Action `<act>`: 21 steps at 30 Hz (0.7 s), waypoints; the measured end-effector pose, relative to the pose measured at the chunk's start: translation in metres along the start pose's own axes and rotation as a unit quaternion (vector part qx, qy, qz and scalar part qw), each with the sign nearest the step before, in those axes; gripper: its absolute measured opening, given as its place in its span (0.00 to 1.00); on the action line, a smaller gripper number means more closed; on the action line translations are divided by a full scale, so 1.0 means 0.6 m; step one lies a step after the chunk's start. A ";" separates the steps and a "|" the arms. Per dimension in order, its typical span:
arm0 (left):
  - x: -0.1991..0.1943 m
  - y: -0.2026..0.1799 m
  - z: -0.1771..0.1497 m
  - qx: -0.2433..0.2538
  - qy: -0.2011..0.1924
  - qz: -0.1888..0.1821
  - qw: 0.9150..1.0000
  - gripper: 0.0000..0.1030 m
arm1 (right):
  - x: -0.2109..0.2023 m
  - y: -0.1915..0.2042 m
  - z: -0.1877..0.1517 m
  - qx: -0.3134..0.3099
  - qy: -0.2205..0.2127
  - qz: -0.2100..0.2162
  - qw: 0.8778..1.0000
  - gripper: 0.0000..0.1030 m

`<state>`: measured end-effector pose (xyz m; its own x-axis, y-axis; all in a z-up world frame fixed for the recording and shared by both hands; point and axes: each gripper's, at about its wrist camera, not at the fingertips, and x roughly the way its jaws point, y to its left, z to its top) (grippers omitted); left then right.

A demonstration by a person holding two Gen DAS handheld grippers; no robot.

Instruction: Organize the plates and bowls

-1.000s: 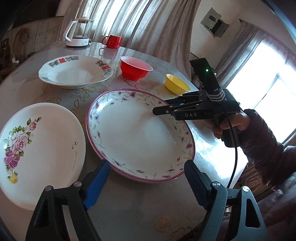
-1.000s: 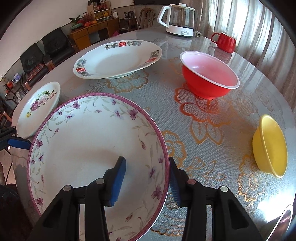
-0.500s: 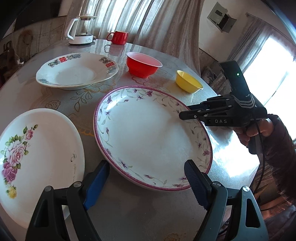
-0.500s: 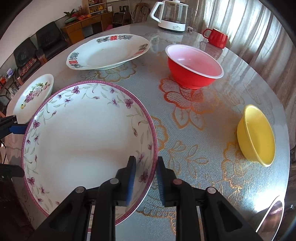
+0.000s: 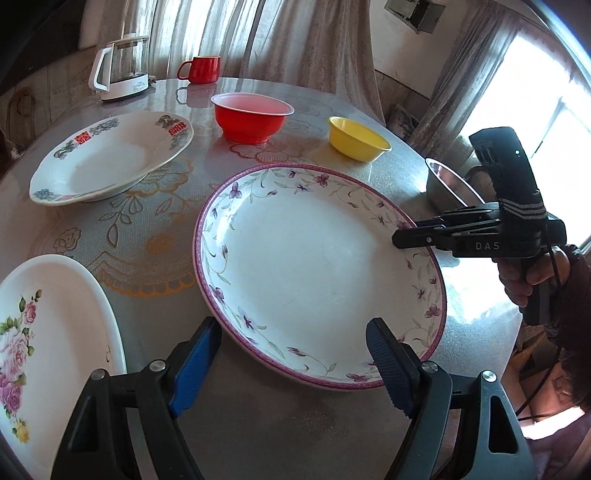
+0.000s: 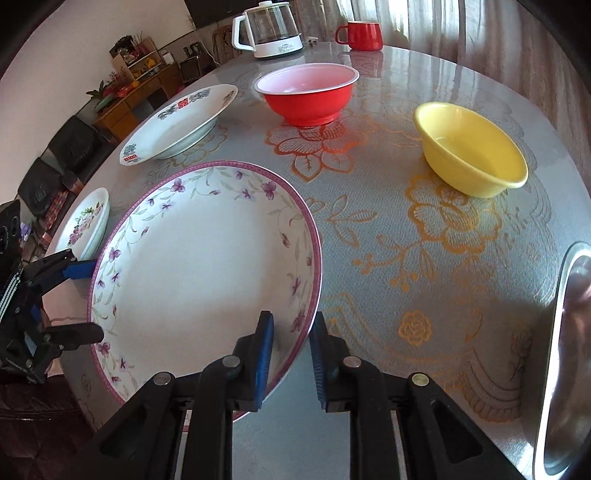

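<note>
A large purple-rimmed floral plate is tilted up off the table. My right gripper is shut on its near rim. My left gripper is open and empty, its jaws straddling the plate's opposite edge. A rose plate lies at the left. A red-and-blue patterned plate, a red bowl and a yellow bowl stand farther back.
A round table with a gold flower cloth carries everything. A steel bowl sits at its right edge. A kettle and a red mug stand at the far side. Curtains hang behind.
My right gripper has closed on the purple plate's rim and lifted that edge, tilting the plate. My left gripper stayed open at the other edge.
</note>
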<state>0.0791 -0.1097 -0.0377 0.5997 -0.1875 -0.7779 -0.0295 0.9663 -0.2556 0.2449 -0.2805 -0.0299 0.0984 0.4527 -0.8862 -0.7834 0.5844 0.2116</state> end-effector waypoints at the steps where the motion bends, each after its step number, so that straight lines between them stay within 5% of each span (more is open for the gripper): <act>1: 0.003 -0.002 0.000 0.002 0.000 0.010 1.000 0.72 | -0.002 0.005 -0.003 -0.002 -0.004 -0.010 1.000 0.18; 7: -0.002 0.012 -0.006 -0.021 -0.006 0.043 0.999 0.61 | -0.008 0.032 -0.009 -0.021 -0.008 -0.068 0.997 0.21; 11: -0.006 0.023 -0.012 -0.049 -0.008 0.060 0.997 0.58 | -0.006 0.002 -0.017 0.043 -0.003 -0.015 0.999 0.22; 14: 0.000 0.015 -0.006 -0.044 0.001 0.045 0.998 0.38 | -0.009 -0.006 -0.024 0.070 -0.020 -0.003 0.997 0.22; 17: 0.009 0.001 0.001 -0.023 0.002 0.065 0.998 0.39 | -0.011 0.008 -0.026 0.065 -0.040 -0.041 0.996 0.16; 21: 0.008 0.014 0.006 -0.029 0.007 0.044 0.999 0.39 | -0.012 0.021 -0.024 0.069 -0.043 -0.086 0.993 0.17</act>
<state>0.0848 -0.1017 -0.0414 0.5810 -0.1053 -0.8071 -0.1288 0.9672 -0.2189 0.2254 -0.2861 -0.0267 0.2802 0.3895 -0.8774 -0.6594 0.7424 0.1190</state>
